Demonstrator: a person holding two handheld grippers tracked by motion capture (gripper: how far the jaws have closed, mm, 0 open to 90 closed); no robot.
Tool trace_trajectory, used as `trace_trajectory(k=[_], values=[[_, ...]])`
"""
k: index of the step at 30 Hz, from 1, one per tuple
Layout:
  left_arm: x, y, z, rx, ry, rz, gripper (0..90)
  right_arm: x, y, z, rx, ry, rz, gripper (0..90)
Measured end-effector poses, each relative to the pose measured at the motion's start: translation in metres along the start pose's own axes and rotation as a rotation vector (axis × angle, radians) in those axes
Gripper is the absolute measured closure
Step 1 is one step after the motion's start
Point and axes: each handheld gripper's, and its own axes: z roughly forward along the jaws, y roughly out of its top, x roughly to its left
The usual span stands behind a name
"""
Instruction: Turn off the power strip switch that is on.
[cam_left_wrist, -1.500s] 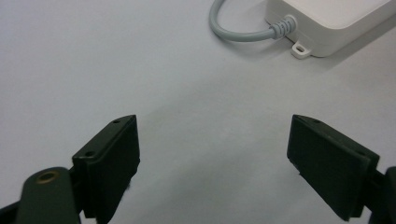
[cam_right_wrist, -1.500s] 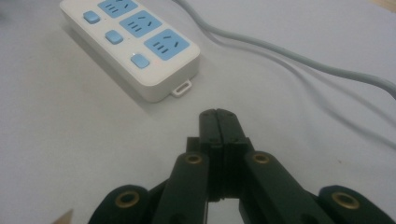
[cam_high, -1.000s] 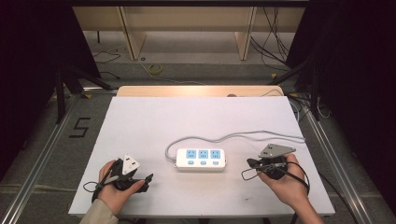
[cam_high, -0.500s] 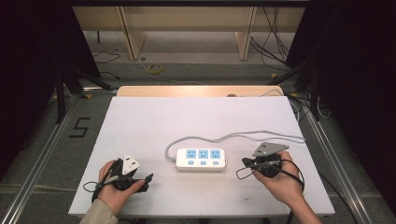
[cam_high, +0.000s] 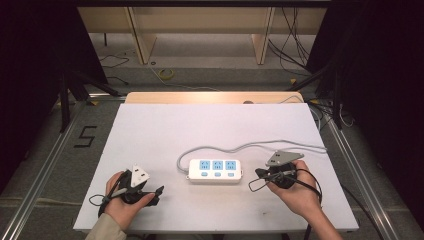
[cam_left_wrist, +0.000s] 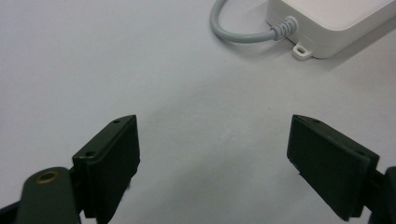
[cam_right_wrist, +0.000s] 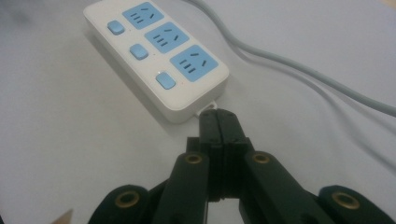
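Right gripper (cam_right_wrist: 219, 122) first: its two black jaws are pressed flat together with nothing between them, and the closed tips sit just beside the near end of the white power strip (cam_right_wrist: 156, 70), right at the small mounting tab; whether the tips actually touch it, I can't tell. In the high view that right gripper (cam_high: 261, 173) is low over the white surface (cam_high: 165, 130), the person's right hand (cam_high: 295, 187) wrapped around it, grey three-cornered plate on top, black cable looping off beside the wrist.

Over to the left gripper (cam_left_wrist: 212, 154): jaws spread wide, nothing but bare surface between the pads, holding nothing. From above, the left gripper (cam_high: 152, 192) lies near the front edge in the left hand (cam_high: 122, 200), well apart from the strip, pointing across toward it.

And the power strip (cam_high: 216, 170) itself: flat on the surface, between the two grippers, a little nearer the right one. Three blue sockets face up in a row, each with a blue button next to it. Its grey cord (cam_high: 250, 147) leaves the left end, curls round behind the strip and runs off to the right edge of the surface. The left gripper view catches that cord (cam_left_wrist: 243, 32) bending out of the strip's end, next to a second little mounting tab
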Motion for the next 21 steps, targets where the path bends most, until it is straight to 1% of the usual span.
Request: trace_trajectory(k=[16,18,21], values=[[-0.0001,0.0002,0.0000,0.000,0.001,0.001,16.9,0.0029,0.0077,0.0054,0.004,0.015,-0.018,90.0],[-0.0001,0.0002,0.0000,0.001,0.001,0.002,16.9,0.0038,0.0085,0.0063,0.009,0.017,-0.013,90.0],[-0.0001,0.0001,0.0001,-0.001,0.001,0.001,16.9,0.0042,0.0105,0.0079,0.013,0.022,-0.020,90.0]])
